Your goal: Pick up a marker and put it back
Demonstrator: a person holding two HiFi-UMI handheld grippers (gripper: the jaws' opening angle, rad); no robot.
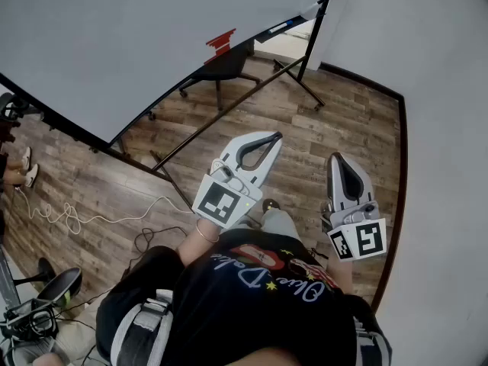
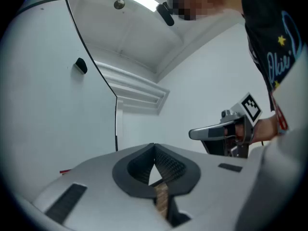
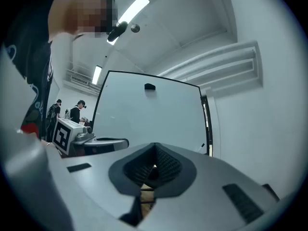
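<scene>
My right claw (image 1: 336, 160) is pressed together and empty, like the left claw (image 1: 271, 138). What looks like the marker (image 1: 276, 29) lies on the whiteboard (image 1: 152, 44) ledge, well ahead. I need to close in, spread the jaws, and come square across its barrel.

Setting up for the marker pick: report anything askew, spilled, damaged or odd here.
Nothing looks spilled or damaged. The one untidy thing is a white cable lying in loose loops on the wood floor by the whiteboard stand.
</scene>
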